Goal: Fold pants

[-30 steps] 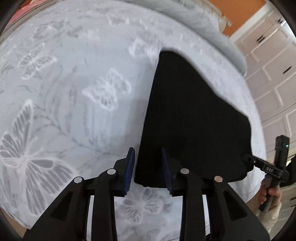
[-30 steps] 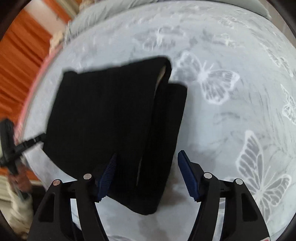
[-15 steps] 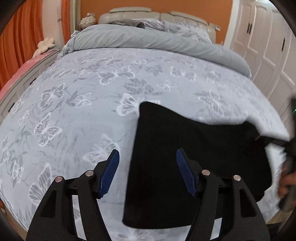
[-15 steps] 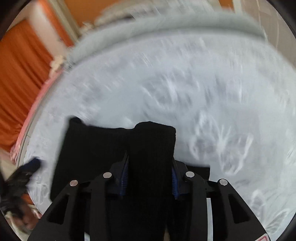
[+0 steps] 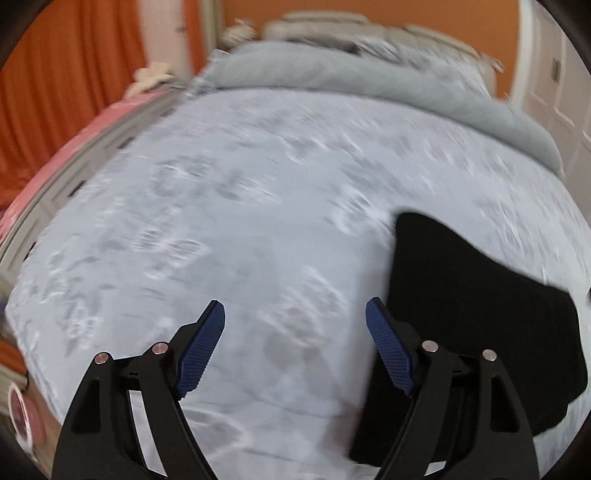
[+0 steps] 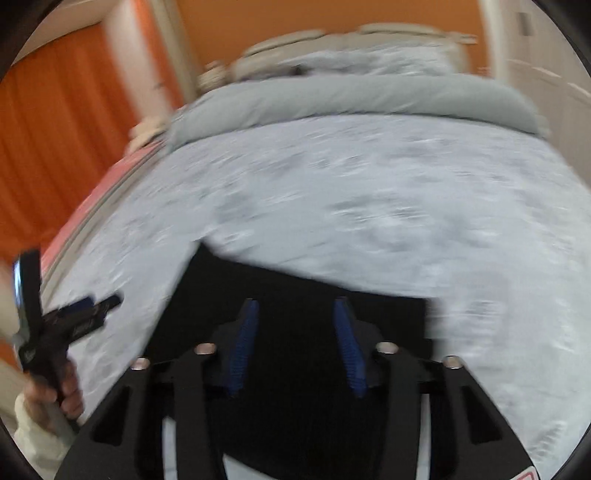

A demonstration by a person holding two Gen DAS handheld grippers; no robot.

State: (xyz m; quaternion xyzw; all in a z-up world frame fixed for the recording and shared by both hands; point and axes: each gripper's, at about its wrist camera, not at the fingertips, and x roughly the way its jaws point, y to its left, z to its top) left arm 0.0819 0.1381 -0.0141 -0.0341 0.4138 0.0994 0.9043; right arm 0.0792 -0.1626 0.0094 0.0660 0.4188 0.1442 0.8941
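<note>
1. Left gripper [image 5: 294, 321] stands nearest in its own view, its blue pads [image 5: 201, 350] spread wide with nothing between them, hovering over bare bedspread [image 5: 258, 229] just left of the garment.
2. Right gripper [image 6: 294, 325] sits over the black pants [image 6: 295, 417]; dark cloth fills the gap between its blue pads [image 6: 242, 347], but the pads stand apart and blur hides any contact, so I cannot tell whether it grips the fabric or merely hangs above it.
3. Seen from the left wrist, the pants [image 5: 480, 306] lie as a compact dark slab on the near right part of the bed, with their left edge beside the right finger of the left gripper.
4. At the near left of the right wrist view, the person's left hand [image 6: 66, 391] holds the handle of the other tool.
5. Judging by the squat shape, the folding looks well along, with the step in hand being a last fold or a tidy-up.
6. Next move probably calls for the left gripper to shift right onto the pants' edge, so both tools can handle the cloth evenly.
7. Farther off lies a rolled grey duvet [image 6: 351, 99], then the headboard [image 5: 321, 22] and orange curtains [image 6: 74, 147].
</note>
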